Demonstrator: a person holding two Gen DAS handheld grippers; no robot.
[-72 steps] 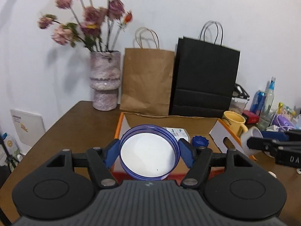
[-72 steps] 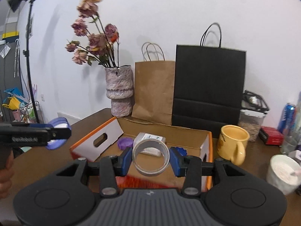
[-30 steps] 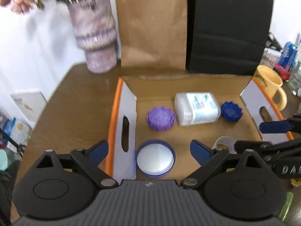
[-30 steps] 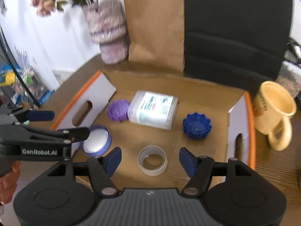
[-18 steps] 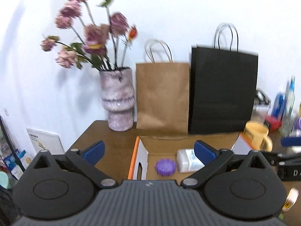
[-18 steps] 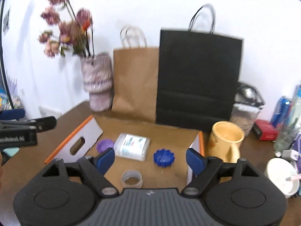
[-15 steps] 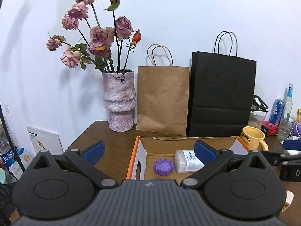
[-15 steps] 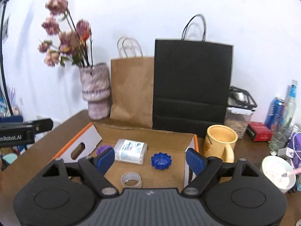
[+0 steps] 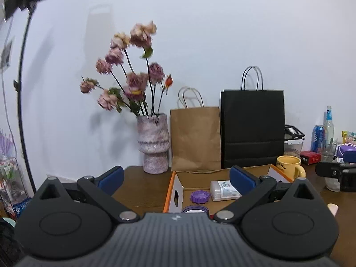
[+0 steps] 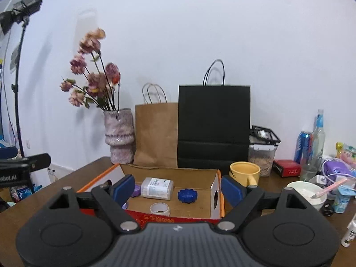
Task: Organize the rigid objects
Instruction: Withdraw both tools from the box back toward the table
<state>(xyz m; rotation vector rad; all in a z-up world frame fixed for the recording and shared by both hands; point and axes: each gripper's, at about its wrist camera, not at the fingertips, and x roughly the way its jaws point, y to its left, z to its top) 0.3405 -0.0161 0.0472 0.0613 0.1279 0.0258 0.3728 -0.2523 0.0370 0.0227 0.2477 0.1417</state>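
An open cardboard box [image 10: 169, 173] with orange edges sits on the brown table. In it lie a clear tape roll [image 10: 159, 208], a blue lid [image 10: 187, 195], a white bottle [image 10: 158, 188] on its side and a purple lid [image 10: 135, 190]. In the left wrist view the box [image 9: 175, 187] also holds a blue-rimmed white dish [image 9: 195, 209], partly hidden. My left gripper [image 9: 175, 176] stands wide open and empty, back from the box. My right gripper [image 10: 178, 189] is empty too, its jaws still opening in front of the box.
A vase of flowers [image 10: 119, 131], a brown paper bag [image 10: 155, 133] and a black bag [image 10: 213, 126] stand behind the box. A yellow mug [image 10: 244, 173], a white bowl with a spoon [image 10: 307, 194], bottles and small clutter fill the right side. A light stand [image 9: 22, 89] rises at the left.
Both grippers let go of the dish and the tape roll in the box, then drew back from it and tilted up towards level. The jaws widened.
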